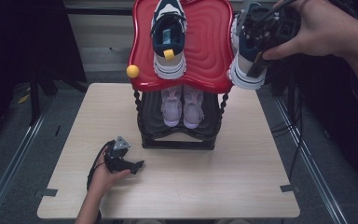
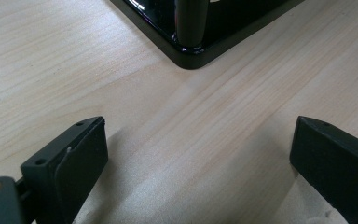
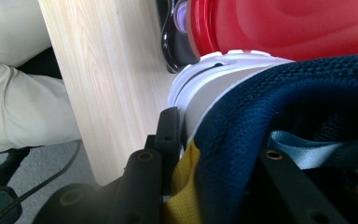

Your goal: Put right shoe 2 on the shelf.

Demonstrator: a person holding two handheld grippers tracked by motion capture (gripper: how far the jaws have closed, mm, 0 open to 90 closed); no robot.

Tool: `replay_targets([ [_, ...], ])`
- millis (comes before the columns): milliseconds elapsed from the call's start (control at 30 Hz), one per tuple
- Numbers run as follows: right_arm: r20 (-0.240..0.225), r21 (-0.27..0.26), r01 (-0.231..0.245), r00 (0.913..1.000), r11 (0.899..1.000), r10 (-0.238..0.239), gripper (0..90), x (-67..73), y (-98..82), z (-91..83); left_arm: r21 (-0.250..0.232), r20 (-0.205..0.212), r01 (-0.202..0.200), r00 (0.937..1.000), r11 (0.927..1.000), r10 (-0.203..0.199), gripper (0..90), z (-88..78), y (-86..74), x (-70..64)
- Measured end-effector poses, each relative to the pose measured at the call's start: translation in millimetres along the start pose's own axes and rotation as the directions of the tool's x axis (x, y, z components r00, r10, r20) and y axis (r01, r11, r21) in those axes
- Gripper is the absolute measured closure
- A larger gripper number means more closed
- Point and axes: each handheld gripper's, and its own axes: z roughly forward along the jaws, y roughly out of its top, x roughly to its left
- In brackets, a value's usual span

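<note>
A navy-and-white sneaker (image 1: 248, 53) is pinched at its heel collar by the right gripper (image 1: 261, 42), held in the air just beside the red shelf (image 1: 209, 42). The left gripper (image 1: 133, 165) is rested on the surface (image 1: 214, 182), jaws spread, nothing between.

Glossy red plastic shelf (image 1: 205, 42), matt pale wood-grain table (image 1: 168, 186), navy knit-mesh shoe (image 3: 284, 116).

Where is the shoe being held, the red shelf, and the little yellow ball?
held shoe (image 1: 247, 70), high view, white heel end.
red shelf (image 1: 205, 46), high view, bare rippled top.
yellow ball (image 1: 132, 71), high view, its middle.
</note>
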Motion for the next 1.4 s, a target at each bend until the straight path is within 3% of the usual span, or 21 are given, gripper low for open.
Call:
replay_targets([
  [667, 0.063, -0.01, 0.03, 0.9976, 1.0, -0.029, 71.3, -17.0, 32.8, 3.5, 0.001, 0.006, 0.002, 1.0, 1.0, -0.002, 3.6, 0.0, -0.2, -0.8],
  [1400, 0.094, -0.006, 0.076, 0.9928, 0.997, -0.075, 70.9, -21.7, 61.4, 10.7, 0.006, 0.009, -0.004, 1.0, 1.0, 0.004, 3.4, -0.1, -0.1, -0.5],
])
